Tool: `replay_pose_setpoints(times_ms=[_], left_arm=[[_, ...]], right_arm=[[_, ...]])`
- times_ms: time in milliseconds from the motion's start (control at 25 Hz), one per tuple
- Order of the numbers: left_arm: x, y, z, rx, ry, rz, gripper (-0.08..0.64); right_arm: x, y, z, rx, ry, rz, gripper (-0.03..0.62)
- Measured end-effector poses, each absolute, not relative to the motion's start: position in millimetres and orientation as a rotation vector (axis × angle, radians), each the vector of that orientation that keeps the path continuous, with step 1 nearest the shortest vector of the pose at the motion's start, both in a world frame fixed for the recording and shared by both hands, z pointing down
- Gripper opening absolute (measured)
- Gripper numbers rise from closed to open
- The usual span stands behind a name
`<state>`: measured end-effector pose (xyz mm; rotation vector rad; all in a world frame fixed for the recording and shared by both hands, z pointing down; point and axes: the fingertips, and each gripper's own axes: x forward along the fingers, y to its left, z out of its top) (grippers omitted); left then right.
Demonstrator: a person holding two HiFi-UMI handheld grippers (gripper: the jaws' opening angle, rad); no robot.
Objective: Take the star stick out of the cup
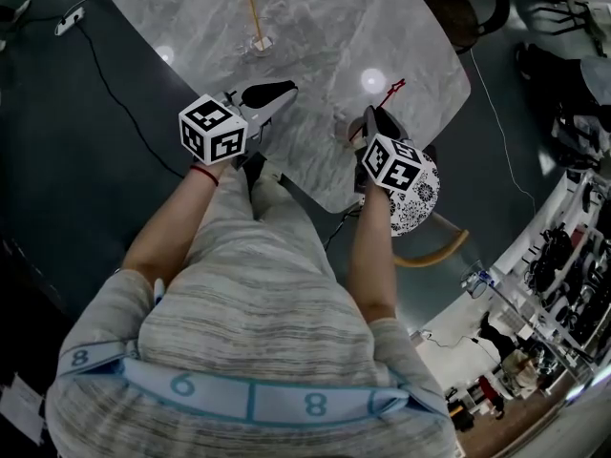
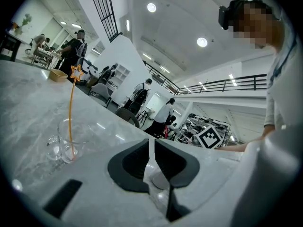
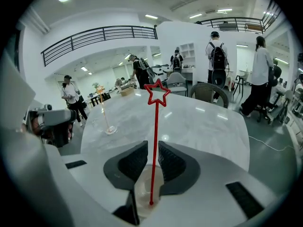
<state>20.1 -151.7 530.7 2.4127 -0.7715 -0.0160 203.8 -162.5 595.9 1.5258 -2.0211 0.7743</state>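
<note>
A red star stick (image 3: 155, 126) stands upright in a clear cup (image 3: 142, 193) on the marble table (image 1: 334, 27). My right gripper (image 3: 152, 148) hangs over that cup with a jaw on each side of the stick. A small gap shows on both sides, so the jaws are open. From the head view the red star (image 1: 393, 89) pokes out past the right gripper (image 1: 374, 114). My left gripper (image 2: 151, 145), also (image 1: 283, 90), holds nothing, with only a narrow slit between its jaws. An orange star stick (image 2: 71, 112) stands in a second glass (image 2: 64, 143) farther up the table (image 1: 261, 42).
The table's near edge runs just under both grippers. A chair with a patterned cushion (image 1: 420, 203) sits beside the right gripper, and a black cable (image 1: 115, 84) trails across the dark floor at left. Several people (image 3: 218, 65) stand and sit in the hall beyond the table.
</note>
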Motion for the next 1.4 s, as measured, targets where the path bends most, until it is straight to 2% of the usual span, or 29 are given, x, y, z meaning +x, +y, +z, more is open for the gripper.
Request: replay_pose_setpoints(times_ms=[200,520,1120,1400], left_arm=[[21,-153,530,2.406,-0.771,-0.024,0.046],[16,-157,529,2.401,-0.778,-0.038,0.046],[-2,-162,524,2.387,-0.836,-0.078,0.046],[-14,-159,523,2.374,-0.868,-0.081,0.046]], right_arm=[[205,-161,595,1.525,-2.009,0.781,0.020],[204,-167,585,1.540,-2.019,0.787,0.017],[157,-210,497,1.467,-2.220,0.664,0.017],[109,-212,538,1.261,-2.226,0.863,0.017]])
